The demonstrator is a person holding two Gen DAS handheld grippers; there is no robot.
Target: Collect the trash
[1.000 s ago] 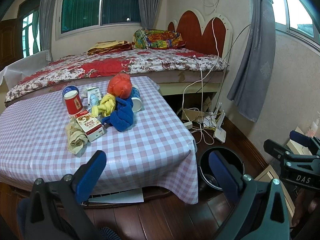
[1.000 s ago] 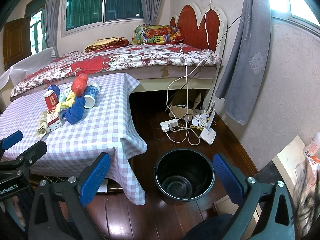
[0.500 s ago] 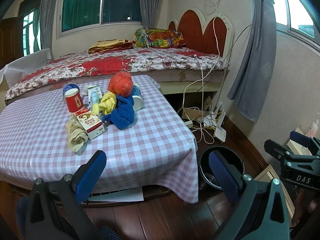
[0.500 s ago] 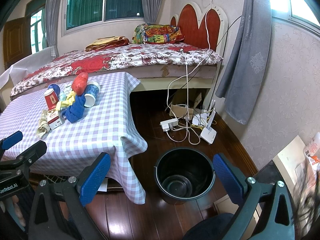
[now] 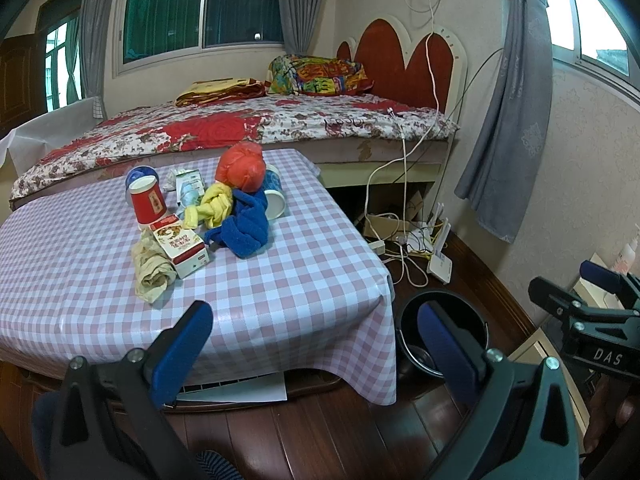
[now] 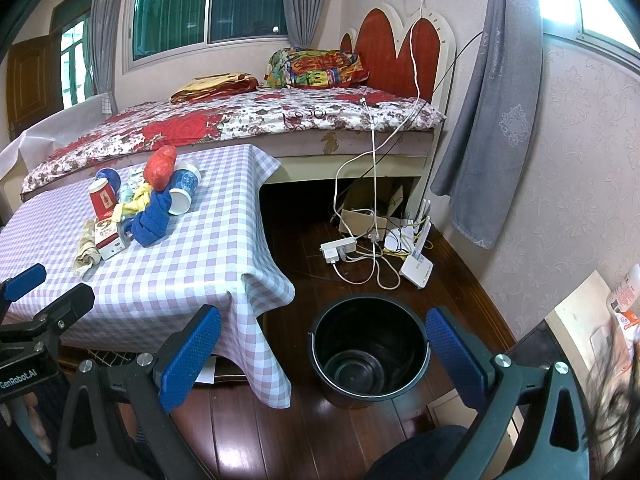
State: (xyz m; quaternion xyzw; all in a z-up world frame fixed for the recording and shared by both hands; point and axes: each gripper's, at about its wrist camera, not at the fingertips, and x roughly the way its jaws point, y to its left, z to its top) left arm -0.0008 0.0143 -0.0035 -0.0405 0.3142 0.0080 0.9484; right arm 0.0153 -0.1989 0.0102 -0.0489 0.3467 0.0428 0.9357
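A pile of trash lies on the checked table (image 5: 280,288): a red paper cup (image 5: 148,202), a small red and white carton (image 5: 182,250), a crumpled yellowish wrapper (image 5: 152,270), a yellow rag (image 5: 212,210), a blue cloth (image 5: 248,228), a red bag (image 5: 242,166) and a blue and white cup (image 5: 276,196). An empty black bucket (image 6: 370,350) stands on the floor right of the table. My left gripper (image 5: 312,344) is open and empty before the table's front edge. My right gripper (image 6: 324,352) is open and empty above the bucket.
A bed (image 5: 240,128) with a red headboard runs behind the table. Cables, a power strip (image 6: 338,248) and a white router (image 6: 416,266) lie on the wooden floor by the wall. A grey curtain (image 6: 484,120) hangs at right. The right gripper shows at the left wrist view's right edge (image 5: 592,320).
The left wrist view has shifted very slightly nearer to the table. Both grippers stay open; the trash has not moved.
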